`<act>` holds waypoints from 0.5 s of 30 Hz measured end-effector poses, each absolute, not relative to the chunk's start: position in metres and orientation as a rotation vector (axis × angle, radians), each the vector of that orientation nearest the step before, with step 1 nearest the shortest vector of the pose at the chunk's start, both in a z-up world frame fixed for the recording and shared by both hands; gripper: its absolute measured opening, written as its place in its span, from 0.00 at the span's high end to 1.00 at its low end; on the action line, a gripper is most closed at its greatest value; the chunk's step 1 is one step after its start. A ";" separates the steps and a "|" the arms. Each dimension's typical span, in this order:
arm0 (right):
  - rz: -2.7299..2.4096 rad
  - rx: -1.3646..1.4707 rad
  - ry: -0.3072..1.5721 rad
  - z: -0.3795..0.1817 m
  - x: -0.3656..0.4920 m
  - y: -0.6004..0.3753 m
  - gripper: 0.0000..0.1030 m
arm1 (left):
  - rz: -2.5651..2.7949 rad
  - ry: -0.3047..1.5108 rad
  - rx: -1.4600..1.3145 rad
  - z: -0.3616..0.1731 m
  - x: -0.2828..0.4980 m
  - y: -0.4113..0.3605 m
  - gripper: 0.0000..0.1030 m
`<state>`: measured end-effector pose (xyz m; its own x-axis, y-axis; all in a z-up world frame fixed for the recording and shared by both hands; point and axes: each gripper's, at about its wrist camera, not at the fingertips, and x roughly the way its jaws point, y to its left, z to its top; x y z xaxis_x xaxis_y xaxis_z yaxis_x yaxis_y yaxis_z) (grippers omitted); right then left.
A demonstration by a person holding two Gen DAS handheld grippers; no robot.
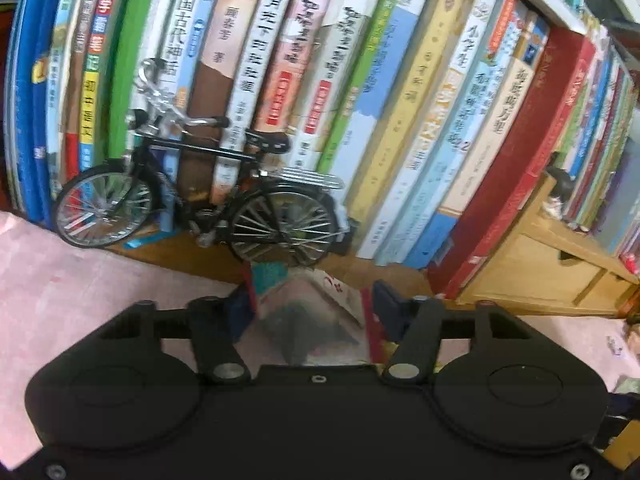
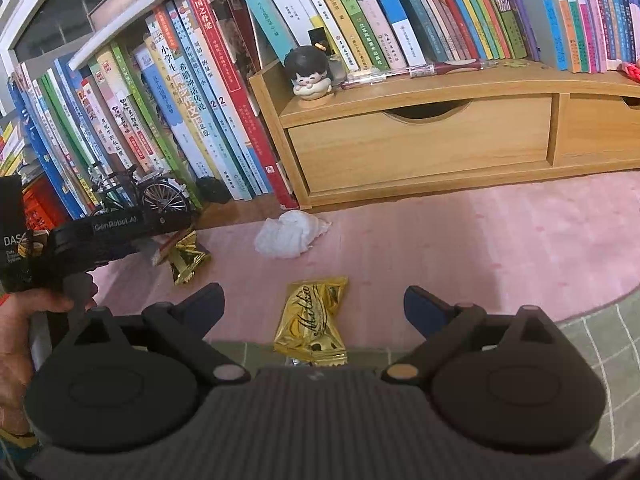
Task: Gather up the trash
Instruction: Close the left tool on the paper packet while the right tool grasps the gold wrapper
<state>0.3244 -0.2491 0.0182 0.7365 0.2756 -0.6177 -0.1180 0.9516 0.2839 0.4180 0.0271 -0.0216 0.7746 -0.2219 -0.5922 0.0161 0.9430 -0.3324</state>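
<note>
A crumpled snack wrapper (image 1: pixel 312 312), silvery with teal, white and red print, fills the gap between the blue pads of my left gripper (image 1: pixel 312 300), which press on its sides. In the right wrist view, the left gripper (image 2: pixel 172 240) comes in from the left in a person's hand, with crumpled gold and white foil (image 2: pixel 186 260) at its tips. My right gripper (image 2: pixel 314 300) stands wide open just above the pink mat. A gold candy wrapper (image 2: pixel 312 320) lies flat between its fingers, touching neither. A crumpled white tissue (image 2: pixel 292 236) lies further back on the mat.
Rows of upright books (image 1: pixel 360 100) close off the back. A black model bicycle (image 1: pixel 200 200) stands before them, just beyond the left gripper. A wooden drawer unit (image 2: pixel 420 148) carries a small figurine (image 2: pixel 310 76) and pens. A green grid mat (image 2: pixel 600 340) borders the pink mat (image 2: pixel 480 248).
</note>
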 end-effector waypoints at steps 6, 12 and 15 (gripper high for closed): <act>0.231 0.258 0.716 0.017 0.326 -0.251 0.12 | -0.174 0.682 -0.274 -0.021 0.415 0.018 0.57; 0.240 0.224 0.720 0.017 0.325 -0.251 0.19 | -0.205 0.659 -0.311 -0.015 0.413 0.021 0.60; 0.258 0.187 0.721 0.016 0.325 -0.249 0.26 | -0.221 0.639 -0.315 -0.010 0.407 0.021 0.61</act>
